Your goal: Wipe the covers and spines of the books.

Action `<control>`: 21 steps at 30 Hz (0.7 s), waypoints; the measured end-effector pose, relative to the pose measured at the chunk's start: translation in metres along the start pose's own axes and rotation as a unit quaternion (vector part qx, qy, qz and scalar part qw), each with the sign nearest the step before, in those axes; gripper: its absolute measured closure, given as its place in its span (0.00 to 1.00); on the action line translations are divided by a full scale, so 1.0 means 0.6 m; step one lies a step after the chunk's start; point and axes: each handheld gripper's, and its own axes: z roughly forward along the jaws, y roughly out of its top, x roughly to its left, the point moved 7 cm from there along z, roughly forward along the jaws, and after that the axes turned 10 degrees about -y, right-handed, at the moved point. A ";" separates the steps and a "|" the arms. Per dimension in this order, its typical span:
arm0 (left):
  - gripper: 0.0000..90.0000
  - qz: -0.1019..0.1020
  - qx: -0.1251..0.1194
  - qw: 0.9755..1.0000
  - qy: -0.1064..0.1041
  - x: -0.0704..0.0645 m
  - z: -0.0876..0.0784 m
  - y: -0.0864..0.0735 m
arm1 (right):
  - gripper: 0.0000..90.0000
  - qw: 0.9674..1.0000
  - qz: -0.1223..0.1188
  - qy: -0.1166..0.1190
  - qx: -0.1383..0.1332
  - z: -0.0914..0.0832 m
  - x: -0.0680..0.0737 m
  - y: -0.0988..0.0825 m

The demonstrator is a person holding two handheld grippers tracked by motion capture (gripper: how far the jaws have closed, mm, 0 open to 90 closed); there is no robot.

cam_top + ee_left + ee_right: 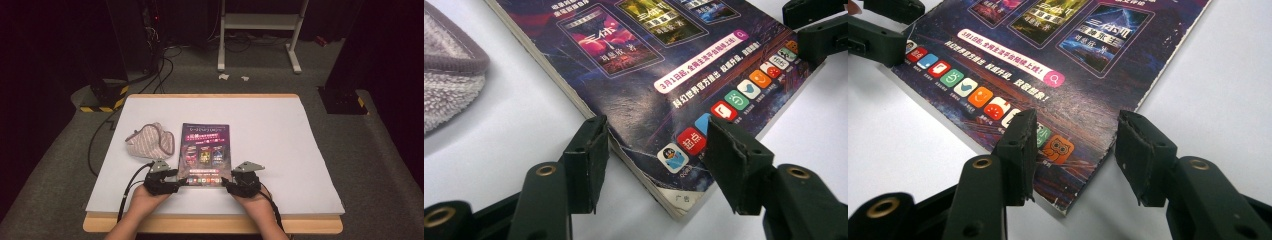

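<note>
The magazine lies flat on the white surface, beside a striped cloth. Its 2 near corners sit between parted jaws — left tool and right tool both spread, neither visibly pressing.

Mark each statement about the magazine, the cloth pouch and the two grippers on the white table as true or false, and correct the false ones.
1. The magazine lies flat on the table. True.
2. The striped cloth pouch lies on top of the magazine. False: it lies beside it, on the side of the left gripper, apart from it.
3. The left gripper is at the magazine's near corner on the spine side, its jaws astride that corner. True.
4. The right gripper is raised high above the table's far edge. False: it sits low at the magazine's other near corner.
5. The magazine is open at the middle. False: it is closed, cover up.
</note>
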 end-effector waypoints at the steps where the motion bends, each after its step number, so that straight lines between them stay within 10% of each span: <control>1: 0.48 0.003 -0.004 1.000 0.003 0.000 -0.002 0.001 | 0.57 1.000 0.003 0.003 -0.001 0.000 0.000 0.001; 21: 0.44 0.028 -0.054 0.996 0.064 0.050 -0.068 0.003 | 0.45 0.997 0.011 -0.057 -0.050 -0.018 -0.056 0.023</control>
